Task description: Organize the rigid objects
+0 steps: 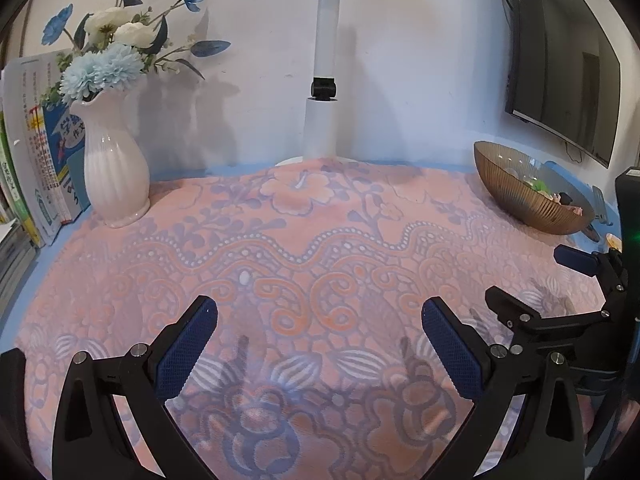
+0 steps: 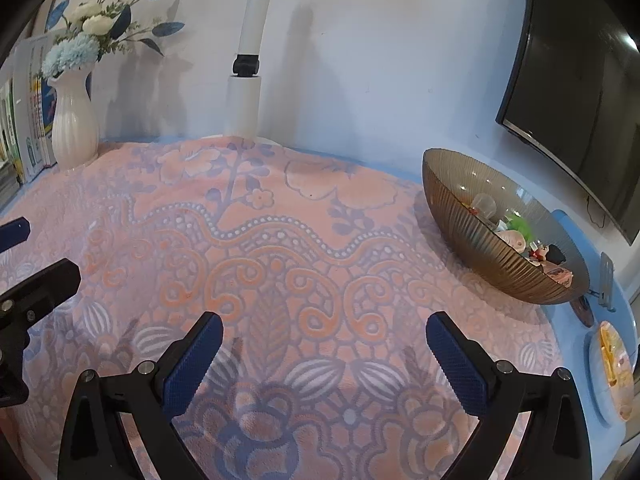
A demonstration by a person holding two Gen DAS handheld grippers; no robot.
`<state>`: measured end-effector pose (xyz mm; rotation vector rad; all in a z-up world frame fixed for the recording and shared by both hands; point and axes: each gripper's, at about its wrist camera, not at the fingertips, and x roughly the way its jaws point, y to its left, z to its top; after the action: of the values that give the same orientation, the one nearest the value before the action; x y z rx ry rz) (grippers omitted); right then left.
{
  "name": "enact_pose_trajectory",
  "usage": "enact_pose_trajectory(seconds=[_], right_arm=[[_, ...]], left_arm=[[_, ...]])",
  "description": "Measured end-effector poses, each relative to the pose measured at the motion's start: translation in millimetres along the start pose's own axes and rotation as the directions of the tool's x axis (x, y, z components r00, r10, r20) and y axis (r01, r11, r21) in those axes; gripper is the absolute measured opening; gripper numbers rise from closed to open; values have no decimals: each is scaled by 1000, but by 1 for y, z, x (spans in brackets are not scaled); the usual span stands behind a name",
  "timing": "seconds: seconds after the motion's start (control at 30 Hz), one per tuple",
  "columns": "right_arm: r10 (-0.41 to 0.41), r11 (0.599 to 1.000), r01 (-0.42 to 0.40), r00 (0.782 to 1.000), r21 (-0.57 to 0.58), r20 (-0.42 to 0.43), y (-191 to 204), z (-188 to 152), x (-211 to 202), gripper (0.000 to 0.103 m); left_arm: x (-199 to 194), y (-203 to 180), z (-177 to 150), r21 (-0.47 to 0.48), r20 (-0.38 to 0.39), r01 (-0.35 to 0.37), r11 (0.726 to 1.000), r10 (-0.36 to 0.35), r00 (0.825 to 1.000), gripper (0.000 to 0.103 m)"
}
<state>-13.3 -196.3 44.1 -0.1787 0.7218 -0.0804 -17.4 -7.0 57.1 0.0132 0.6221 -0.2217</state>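
Observation:
A ribbed amber glass bowl (image 2: 492, 256) (image 1: 524, 200) stands at the right of the table and holds several small rigid items, among them a clear cup, a green piece and small figures. My left gripper (image 1: 320, 316) hovers open over the pink patterned cloth (image 1: 280, 240) with nothing between its blue pads. In the right wrist view my right gripper (image 2: 324, 332) is open too, empty, low over the same cloth (image 2: 260, 240), left of the bowl. From the left wrist view the right gripper (image 1: 536, 276) shows at the right edge; the left gripper (image 2: 28, 256) shows at the left edge of the right wrist view.
A white vase with blue and white flowers (image 1: 114, 176) (image 2: 74, 120) stands at the back left beside upright books (image 1: 36, 152). A white lamp post (image 1: 322, 120) rises at the back wall. A dark screen (image 2: 580, 80) hangs at the right. A small tray (image 2: 612, 368) lies near the table's right edge.

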Motion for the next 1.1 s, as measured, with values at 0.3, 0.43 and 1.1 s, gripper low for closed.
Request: enact_pose_trajectory(seconds=[0.3,0.43,1.1], right_arm=[[38,998,-38,999,45,-5,-8,1,2,102],[42,998,-42,999,50,-12,-10,1,3,102],[76,989,-74,997,126,-11,-22,1,5,102]], left_arm=[[0,4,0,-32,-3,-4,999,4,1000,102],[0,5,0,-37,-1,-6,999,6,1000,102],[-1,9,0,-62,-5,21,998,-22,1000,102]])
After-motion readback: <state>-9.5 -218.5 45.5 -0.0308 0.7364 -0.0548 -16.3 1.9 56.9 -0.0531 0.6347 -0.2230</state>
